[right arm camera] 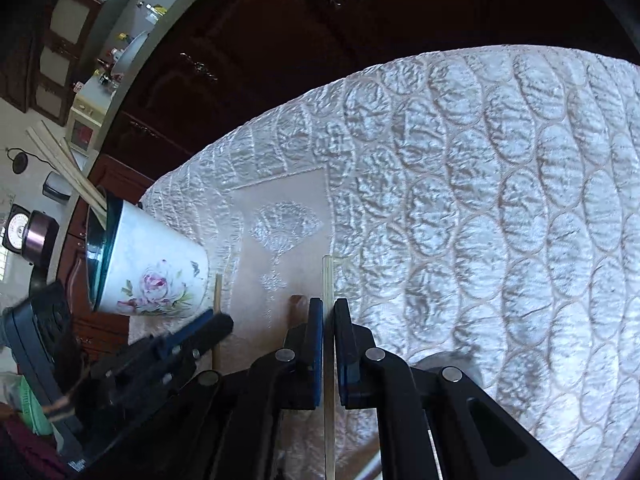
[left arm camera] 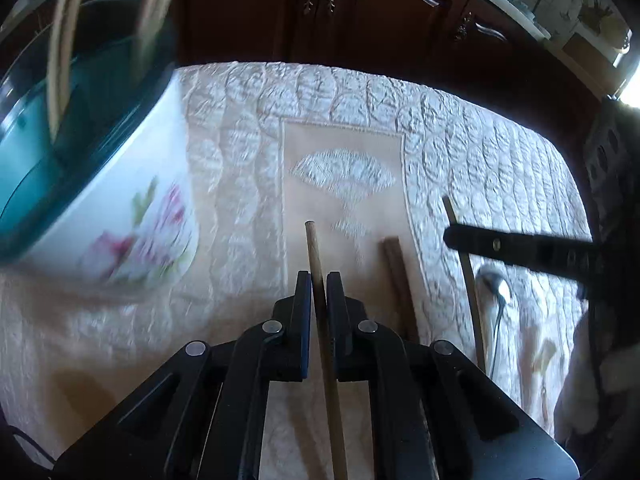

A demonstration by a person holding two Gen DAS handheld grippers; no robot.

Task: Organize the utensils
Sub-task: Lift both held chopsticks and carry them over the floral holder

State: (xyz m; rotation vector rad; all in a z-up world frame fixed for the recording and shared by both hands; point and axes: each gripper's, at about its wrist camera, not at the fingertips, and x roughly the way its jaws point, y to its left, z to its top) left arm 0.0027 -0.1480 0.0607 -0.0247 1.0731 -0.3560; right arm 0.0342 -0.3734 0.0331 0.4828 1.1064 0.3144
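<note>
Beside the floral cup [left arm camera: 120,216], both claws are clamped on chopsticks: left gripper [left arm camera: 319,292] on a brown chopstick [left arm camera: 314,256], right gripper [right arm camera: 328,320] on a pale chopstick [right arm camera: 328,280]. Tilt each tip down over the cup's rim before letting go.

round chopstick [left arm camera: 316,264]: tan wood with a blunt round tip, pinched in the left gripper [left arm camera: 319,280] and poking out past the pads, up off the cloth
pale chopstick [right arm camera: 328,280]: lighter and squarer, clamped in the right gripper [right arm camera: 329,312], tip sticking out forward
dark chopsticks [left arm camera: 394,264]: brown pair lying side by side flat on the cloth, between the two held sticks
spoon [left arm camera: 498,288]: shiny metal, bowl end facing up the table, lying just right of the pale chopstick; bit blurry
floral cup [right arm camera: 156,276]: white with pink flowers, teal inside, standing on the cloth to the left, a few pale sticks [right arm camera: 64,160] already leaning in it
</note>
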